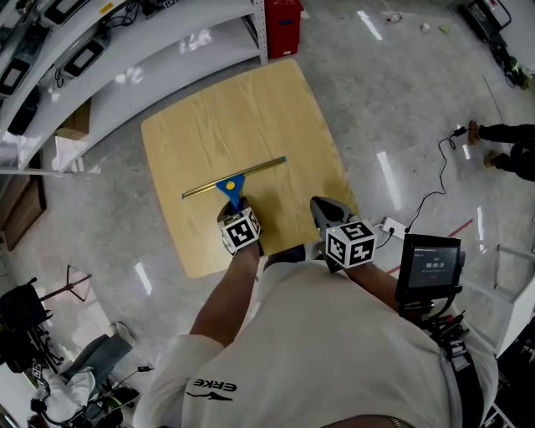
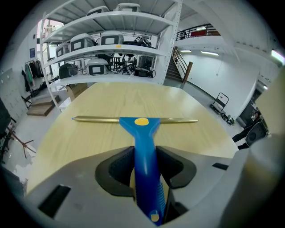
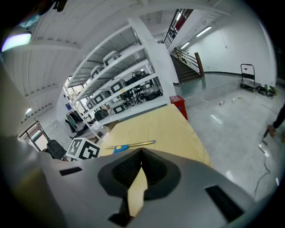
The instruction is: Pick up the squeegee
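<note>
The squeegee [image 1: 233,180] lies on the square wooden table [image 1: 251,100], its brass blade running left to right and its blue handle pointing toward me. My left gripper [image 1: 236,209] is at the near end, and in the left gripper view both dark pads press the sides of the blue handle [image 2: 144,160], with the left gripper [image 2: 145,153] shut on it. The blade [image 2: 178,120] lies flat ahead. My right gripper [image 1: 322,209] hovers over the table's near right corner, jaws together and empty. From the right gripper view the right gripper [image 3: 141,151] faces the squeegee [image 3: 129,145].
White shelving [image 1: 125,58] with equipment stands beyond the table's far left, with a red box [image 1: 282,25] at the far edge. A small screen on a stand [image 1: 429,266] is at my right. A person's feet [image 1: 501,138] and a cable [image 1: 435,188] are on the floor to the right.
</note>
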`<state>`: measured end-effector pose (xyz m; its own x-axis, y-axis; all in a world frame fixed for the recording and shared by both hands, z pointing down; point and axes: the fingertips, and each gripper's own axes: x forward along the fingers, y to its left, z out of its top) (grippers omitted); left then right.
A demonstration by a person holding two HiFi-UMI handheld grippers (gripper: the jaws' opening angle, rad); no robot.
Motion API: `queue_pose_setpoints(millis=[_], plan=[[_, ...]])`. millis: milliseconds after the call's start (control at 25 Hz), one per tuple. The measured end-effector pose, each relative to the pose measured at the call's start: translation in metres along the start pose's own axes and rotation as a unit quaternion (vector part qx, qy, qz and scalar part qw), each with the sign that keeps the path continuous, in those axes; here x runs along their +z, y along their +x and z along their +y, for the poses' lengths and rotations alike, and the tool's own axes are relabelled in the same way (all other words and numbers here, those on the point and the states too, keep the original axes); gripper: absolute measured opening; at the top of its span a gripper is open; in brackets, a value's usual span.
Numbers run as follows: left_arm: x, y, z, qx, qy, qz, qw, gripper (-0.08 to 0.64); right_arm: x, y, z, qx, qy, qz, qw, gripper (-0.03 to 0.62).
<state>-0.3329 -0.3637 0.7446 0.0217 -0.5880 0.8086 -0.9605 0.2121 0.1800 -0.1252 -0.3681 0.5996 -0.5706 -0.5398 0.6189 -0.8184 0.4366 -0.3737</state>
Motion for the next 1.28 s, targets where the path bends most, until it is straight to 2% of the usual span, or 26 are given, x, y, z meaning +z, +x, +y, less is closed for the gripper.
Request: queue_pose_setpoints(millis=[360, 840, 1120, 1280], plan=[[0.004, 0.004, 0.002, -0.014, 0.000, -0.017, 0.9998, 0.137, 0.000, 0.000, -0.006, -0.004, 0.000, -0.003, 1.000, 0.003], [0.004, -0.014, 0.002, -0.031, 0.020, -0.069, 0.9969, 0.135, -0.005, 0.002, -0.006, 0.010, -0.013, -0.005, 1.000, 0.003], [0.002, -0.057, -0.013, -0.043, 0.031, -0.110, 0.9925, 0.135, -0.015, -0.028, 0.005, 0.019, -0.022, -0.013, 0.999, 0.003], [0.013, -0.078, -0.019, -0.051, 0.023, -0.146, 0.9876, 0.135, -0.016, -0.030, 0.008, 0.030, -0.029, -0.020, 0.999, 0.003]])
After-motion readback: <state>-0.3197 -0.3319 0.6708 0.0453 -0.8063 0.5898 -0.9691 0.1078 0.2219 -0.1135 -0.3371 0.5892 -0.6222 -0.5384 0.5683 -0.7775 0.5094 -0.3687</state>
